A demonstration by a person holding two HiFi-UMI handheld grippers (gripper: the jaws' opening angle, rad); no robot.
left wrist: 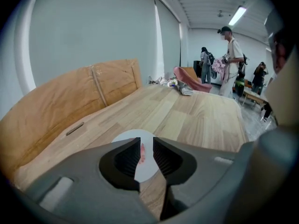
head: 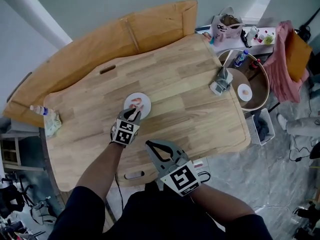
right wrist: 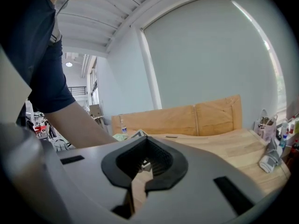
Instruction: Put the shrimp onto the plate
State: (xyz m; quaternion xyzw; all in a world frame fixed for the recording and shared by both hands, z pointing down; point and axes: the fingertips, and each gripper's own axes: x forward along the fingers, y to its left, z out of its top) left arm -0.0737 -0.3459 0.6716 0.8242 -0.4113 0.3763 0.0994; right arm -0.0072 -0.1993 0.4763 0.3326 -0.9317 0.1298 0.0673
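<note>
A small white plate [head: 142,98] lies near the middle of the wooden table [head: 190,114]. A pink shrimp [head: 135,103] rests on the plate. My left gripper [head: 133,113] hovers at the plate's near rim, jaws a little apart, so it is open. In the left gripper view the shrimp [left wrist: 142,154] shows through the gap of the left gripper [left wrist: 146,146], lying on the plate [left wrist: 133,136]. My right gripper [head: 149,144] is held over the table's front edge, shut and empty. In its own view the right gripper [right wrist: 145,143] shows its tips meeting.
A bottle with a crumpled cloth [head: 48,118] sits at the table's left end. A grey folded cloth [head: 220,81] lies at the right edge, beside a round tub [head: 260,91]. A large cardboard sheet [head: 100,49] leans behind the table. People [left wrist: 231,62] stand far off.
</note>
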